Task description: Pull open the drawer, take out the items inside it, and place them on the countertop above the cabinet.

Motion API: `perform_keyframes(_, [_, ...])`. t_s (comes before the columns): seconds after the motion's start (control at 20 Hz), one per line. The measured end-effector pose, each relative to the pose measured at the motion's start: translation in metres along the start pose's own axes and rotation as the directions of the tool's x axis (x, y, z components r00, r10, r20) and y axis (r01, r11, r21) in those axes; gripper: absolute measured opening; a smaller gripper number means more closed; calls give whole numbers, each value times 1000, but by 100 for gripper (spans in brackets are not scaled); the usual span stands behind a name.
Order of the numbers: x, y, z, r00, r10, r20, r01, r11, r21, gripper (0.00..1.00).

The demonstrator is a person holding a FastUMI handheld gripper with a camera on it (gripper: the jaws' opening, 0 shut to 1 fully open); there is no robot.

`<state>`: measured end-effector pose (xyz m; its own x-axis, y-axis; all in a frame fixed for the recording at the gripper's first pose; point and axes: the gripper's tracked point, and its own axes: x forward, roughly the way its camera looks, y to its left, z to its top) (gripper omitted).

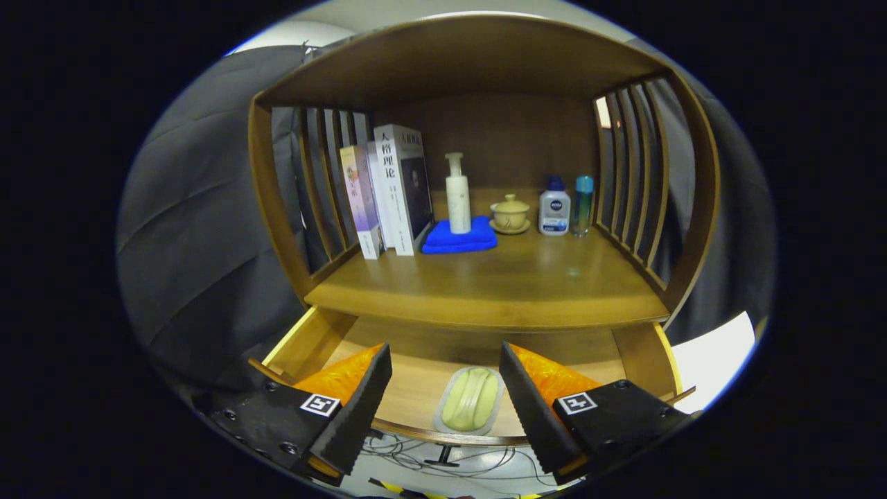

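So, from the gripper view: the gripper has its two black fingers spread wide apart, nothing pinched between them, hanging over the pulled-out drawer of the wooden cabinet. Lying flat on the drawer floor, right in the gap between the fingers and a bit ahead of the tips, is a pale green ridged item in a clear packet. Can't tell what it is exactly. Neither finger touches it.

Just above the drawer is the countertop, the front part of it bare wood. Toward the back there's a row of stuff: a few books standing upright on the left against the slats, then a folded blue cloth with a white pump bottle standing on it, a small lidded cup on a saucer beside that, then a white bottle with a blue cap and a slim teal bottle close together near the right slats.

Some cables are on the floor below the drawer front.
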<state>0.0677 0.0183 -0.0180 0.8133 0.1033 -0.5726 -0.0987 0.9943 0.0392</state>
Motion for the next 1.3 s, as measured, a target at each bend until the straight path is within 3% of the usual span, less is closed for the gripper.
perform_keyframes(0.4, [50, -8, -40, 972, -15, -233, 27, 998, 49, 98])
perform_keyframes(0.75, [74, -29, -74, 940, -30, -341, 61, 995, 82, 98])
perform_keyframes(0.95, [85, -28, -89, 925, -14, -380, 63, 991, 116, 90])
perform_keyframes(1.1, [85, -30, -98, 918, -25, -395, 77, 990, 116, 74])
perform_keyframes(1.3, [91, -29, -103, 923, -19, -384, 90, 981, 170, 34])
